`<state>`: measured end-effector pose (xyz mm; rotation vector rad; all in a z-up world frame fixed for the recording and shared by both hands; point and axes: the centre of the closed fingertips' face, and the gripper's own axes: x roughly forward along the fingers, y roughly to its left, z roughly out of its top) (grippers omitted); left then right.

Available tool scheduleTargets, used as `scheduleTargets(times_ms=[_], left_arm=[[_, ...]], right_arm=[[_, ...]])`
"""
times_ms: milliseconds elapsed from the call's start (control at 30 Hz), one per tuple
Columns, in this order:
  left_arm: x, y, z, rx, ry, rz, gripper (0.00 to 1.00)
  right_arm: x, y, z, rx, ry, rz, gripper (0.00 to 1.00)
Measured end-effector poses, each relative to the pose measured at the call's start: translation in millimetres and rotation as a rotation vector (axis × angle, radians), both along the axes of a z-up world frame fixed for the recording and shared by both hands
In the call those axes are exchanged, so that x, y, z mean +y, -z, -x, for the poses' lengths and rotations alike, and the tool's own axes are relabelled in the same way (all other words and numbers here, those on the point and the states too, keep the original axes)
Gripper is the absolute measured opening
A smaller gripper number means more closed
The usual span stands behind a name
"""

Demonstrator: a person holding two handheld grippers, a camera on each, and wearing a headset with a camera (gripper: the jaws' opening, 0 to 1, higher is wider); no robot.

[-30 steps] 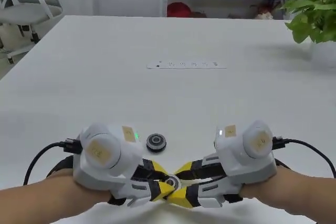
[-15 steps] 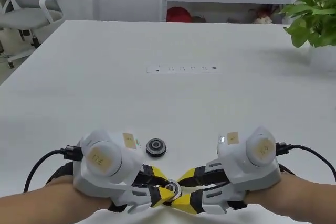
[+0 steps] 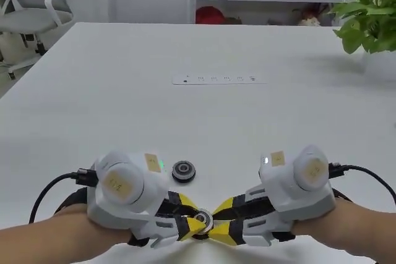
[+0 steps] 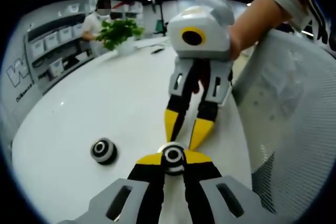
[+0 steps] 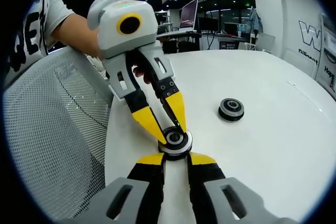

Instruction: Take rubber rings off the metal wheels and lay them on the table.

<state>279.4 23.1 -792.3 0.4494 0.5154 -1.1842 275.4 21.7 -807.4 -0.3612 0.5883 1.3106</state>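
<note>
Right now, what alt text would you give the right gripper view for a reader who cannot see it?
The right hand-held gripper and the left hand-held gripper, from the upper left, both clamp one small wheel over a white table. A second wheel lies on the table beyond, apart from both.

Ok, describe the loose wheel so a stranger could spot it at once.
At the near edge of the white table, the left gripper and right gripper pinch one metal wheel between them. Just beyond the left gripper lies the loose wheel, flat, dark-rimmed; unlike its twin, nothing touches it.
</note>
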Motion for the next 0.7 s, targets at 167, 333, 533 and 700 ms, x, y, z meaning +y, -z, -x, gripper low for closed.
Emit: scheduleTargets(times_ms=[167, 333, 533, 700], left_arm=[[0.1, 0.0, -0.2, 0.0, -0.002, -0.001, 0.14], [0.1, 0.0, -0.3, 0.001, -0.004, -0.004, 0.14], [0.0, 0.0, -0.2, 0.002, 0.0, -0.009, 0.14], [-0.1, 0.1, -0.2, 0.002, -0.001, -0.008, 0.14]], right_arm=[[-0.2, 0.3, -0.1, 0.003, -0.001, 0.004, 0.13], [-2.5, 0.7, -0.6, 0.009, 0.004, 0.008, 0.08], [-3.9, 0.9, -1.6, 0.022, 0.013, 0.008, 0.05], [-3.9, 1.2, -1.6, 0.02, 0.015, 0.012, 0.04]])
